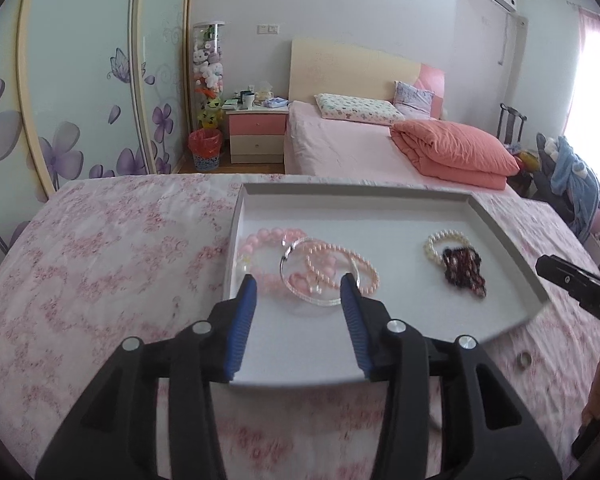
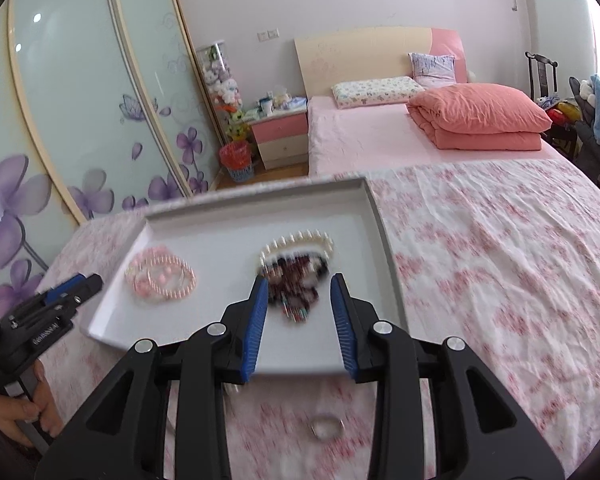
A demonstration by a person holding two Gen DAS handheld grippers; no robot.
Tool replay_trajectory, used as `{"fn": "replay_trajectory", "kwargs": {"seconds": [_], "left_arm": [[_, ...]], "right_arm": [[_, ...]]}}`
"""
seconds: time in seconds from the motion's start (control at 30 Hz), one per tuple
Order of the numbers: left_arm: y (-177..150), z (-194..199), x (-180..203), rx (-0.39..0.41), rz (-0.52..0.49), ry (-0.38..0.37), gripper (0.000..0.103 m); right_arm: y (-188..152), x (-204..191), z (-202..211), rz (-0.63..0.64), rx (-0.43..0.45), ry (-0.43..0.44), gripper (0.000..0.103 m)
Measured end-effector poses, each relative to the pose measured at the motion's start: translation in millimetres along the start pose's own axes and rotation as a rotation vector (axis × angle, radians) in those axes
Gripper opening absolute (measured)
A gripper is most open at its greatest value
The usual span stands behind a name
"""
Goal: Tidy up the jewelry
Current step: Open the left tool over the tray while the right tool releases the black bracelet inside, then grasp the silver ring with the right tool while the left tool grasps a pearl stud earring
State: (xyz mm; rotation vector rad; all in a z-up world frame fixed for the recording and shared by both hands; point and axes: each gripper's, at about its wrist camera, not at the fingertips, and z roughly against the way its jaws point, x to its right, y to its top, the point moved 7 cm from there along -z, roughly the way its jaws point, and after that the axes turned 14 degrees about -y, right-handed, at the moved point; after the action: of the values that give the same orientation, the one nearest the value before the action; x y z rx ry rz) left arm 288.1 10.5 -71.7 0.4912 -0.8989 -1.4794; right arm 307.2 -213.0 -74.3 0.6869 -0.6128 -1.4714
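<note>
A: Status? Both tools stand parted, gripping nothing, above the tray (image 1: pixel 500 236): left tool (image 1: pixel 300 292) over the pink bracelets (image 1: pixel 300 264), right tool (image 2: pixel 300 292) over the dark bracelet (image 2: pixel 296 284).

B: Likely placement is complete. Next: collect the ring (image 2: pixel 326 426) beneath the right tool.

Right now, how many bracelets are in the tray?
5, possibly more hidden in the overlaps. Left pile: big pink bead bracelet, silver bangle, small pink pearl bracelet. Right pile: white pearl bracelet under a dark beaded bracelet.
</note>
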Motion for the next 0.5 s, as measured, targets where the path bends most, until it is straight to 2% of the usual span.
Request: {"fn": "replay_trajectory", "kwargs": {"seconds": [0.23, 0.37, 0.5], "left_arm": [[-46.6, 27.7, 11.6, -0.065, -0.035, -0.041, 0.065], [-68.6, 33.5, 20.2, -0.105, -0.055, -0.063, 0.075], [-84.5, 35.1, 26.5, -0.135, -0.058, -0.080, 0.080]], "right_arm": [[-49.3, 11.4, 5.3, 0.070, -0.107, -0.029, 0.034], [-70.2, 11.0, 7.8, 0.113, -0.144, -0.038, 0.045], [-83.3, 10.7, 5.4, 0.139, -0.167, -0.063, 0.045]]}}
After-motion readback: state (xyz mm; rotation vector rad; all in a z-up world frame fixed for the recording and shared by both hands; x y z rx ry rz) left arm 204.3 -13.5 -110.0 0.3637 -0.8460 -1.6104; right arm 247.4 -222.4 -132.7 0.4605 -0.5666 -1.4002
